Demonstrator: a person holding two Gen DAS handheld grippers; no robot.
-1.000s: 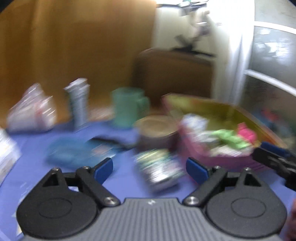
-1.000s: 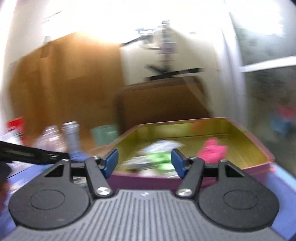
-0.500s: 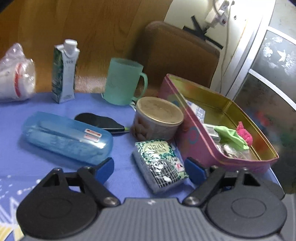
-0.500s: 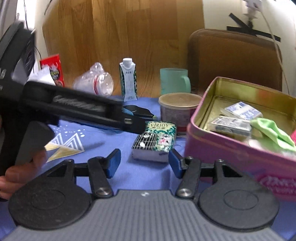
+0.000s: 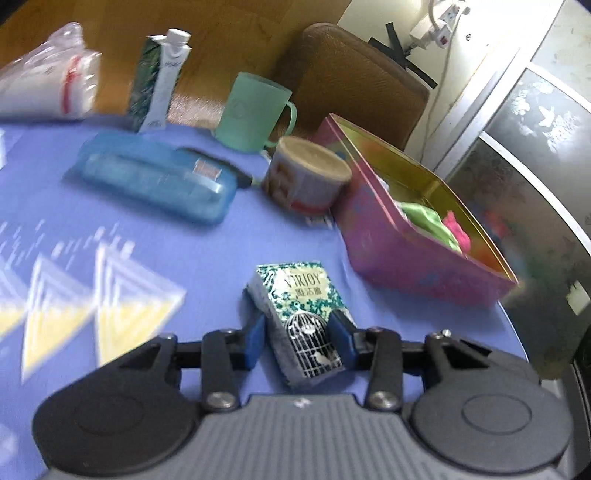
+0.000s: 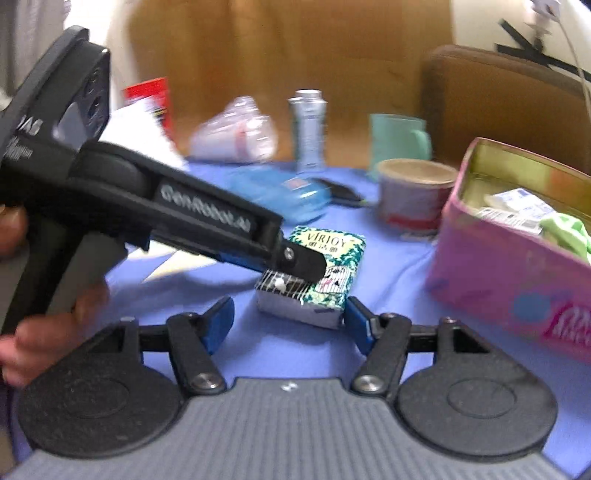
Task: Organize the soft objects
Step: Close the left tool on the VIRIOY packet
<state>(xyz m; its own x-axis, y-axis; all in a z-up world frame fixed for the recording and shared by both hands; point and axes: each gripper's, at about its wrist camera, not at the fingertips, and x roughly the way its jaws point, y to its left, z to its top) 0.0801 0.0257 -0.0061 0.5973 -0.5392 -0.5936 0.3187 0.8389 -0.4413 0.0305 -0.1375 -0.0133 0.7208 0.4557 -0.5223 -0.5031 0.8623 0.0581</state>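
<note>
Behind the desk (image 5: 207, 258), covered with a blue cloth, stands a brown chair back (image 5: 354, 74) against a wood-panel wall (image 5: 229, 33). At right, a cream wall (image 5: 373, 18) carries a power strip (image 5: 439, 26), beside a frosted glass door (image 5: 524, 147).

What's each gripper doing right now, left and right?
Left gripper: jaws closing on the tissue pack, pads against its sides.
Right gripper: jaws opening, nothing gripped.

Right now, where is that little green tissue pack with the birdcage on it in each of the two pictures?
Left wrist view: tissue pack low centre, between the closing left gripper pads.
Right wrist view: pack at centre, ahead of the open right gripper.
Shared landmark: the pink tin, right of it.
</note>
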